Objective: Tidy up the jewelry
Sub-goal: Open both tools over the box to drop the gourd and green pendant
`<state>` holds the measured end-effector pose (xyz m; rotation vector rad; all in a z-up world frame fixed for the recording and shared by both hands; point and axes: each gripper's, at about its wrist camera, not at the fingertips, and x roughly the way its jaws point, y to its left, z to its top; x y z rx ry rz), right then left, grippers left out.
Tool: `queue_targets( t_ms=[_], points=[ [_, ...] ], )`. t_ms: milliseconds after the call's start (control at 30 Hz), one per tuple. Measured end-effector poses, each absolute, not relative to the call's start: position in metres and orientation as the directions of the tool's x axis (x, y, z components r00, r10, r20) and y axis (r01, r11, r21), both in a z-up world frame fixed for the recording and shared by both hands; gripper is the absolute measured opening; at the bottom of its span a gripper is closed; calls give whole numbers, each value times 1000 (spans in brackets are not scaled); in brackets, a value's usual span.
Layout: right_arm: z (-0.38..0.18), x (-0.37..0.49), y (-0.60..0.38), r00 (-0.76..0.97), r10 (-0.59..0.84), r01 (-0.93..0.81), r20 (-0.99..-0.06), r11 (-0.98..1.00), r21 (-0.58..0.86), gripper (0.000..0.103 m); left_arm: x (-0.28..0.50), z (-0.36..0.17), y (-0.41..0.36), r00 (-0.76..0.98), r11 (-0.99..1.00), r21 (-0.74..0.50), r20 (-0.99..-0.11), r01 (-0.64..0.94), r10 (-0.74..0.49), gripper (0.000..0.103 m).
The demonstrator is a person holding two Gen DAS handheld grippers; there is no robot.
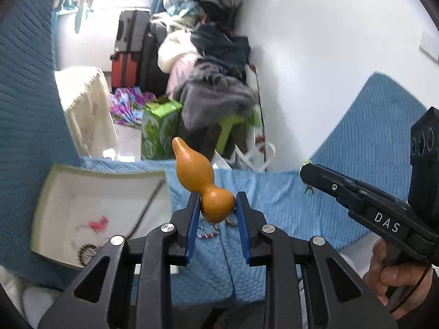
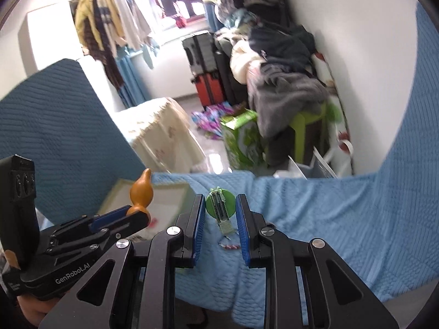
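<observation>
White box (image 1: 55, 181): the landmark, an open shallow tray on the light blue quilt (image 1: 274, 192); a small pink piece (image 1: 98, 223) and a dark bristly piece (image 1: 87, 252) lie inside it.
Left gripper (image 1: 218, 208): up off the quilt, right of the box, its blue pads clenched on the round lower bulb of the gourd.
Gourd (image 1: 197, 175): smooth, orange-brown, two bulbs, its narrow neck pointing up and slightly toward the box; a metal clasp and a red-and-white twisted cord (image 1: 208, 234) hang under it.
Right gripper (image 2: 221, 205): farther right of the box, pads grasping the green disc by its edges.
Green disc (image 2: 221, 204): round and flat, with a pale ridged clip down its face that sticks out below; a short red-and-white cord (image 2: 229, 245) dangles beneath.
Left view only: the box's contents, and a hand (image 1: 395, 277) on the right gripper's handle.
Right view only: the disc's face; the box is blurred and partly hidden behind the gourd.
</observation>
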<state>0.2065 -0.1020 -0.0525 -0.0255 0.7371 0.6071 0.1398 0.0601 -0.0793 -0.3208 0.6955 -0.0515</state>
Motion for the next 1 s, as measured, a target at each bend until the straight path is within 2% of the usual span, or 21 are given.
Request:
queue_targets(
  t_ms=[267, 600, 800, 867, 1000],
  points=[
    [-43, 199, -48, 554, 564, -590, -613, 785, 189, 20, 125, -72, 105, 782, 953, -276, -618, -123, -78, 27],
    [-111, 196, 22, 410, 543, -661, -733, 730, 171, 20, 121, -117, 165, 734, 926, -306, -677, -221, -49, 27],
    [-153, 200, 47, 341, 497, -680, -798, 717, 156, 20, 127, -149, 186, 688, 911, -317, -724, -263, -53, 27],
    [-167, 199, 58, 349, 446, -693, -824, 715, 94, 20, 129, -159, 191, 677, 907, -318, -735, -274, -53, 27],
    [-185, 204, 65, 311, 430, -701, -848, 706, 100, 20, 134, -184, 201, 636, 894, -327, -769, -305, -64, 27]
  ],
)
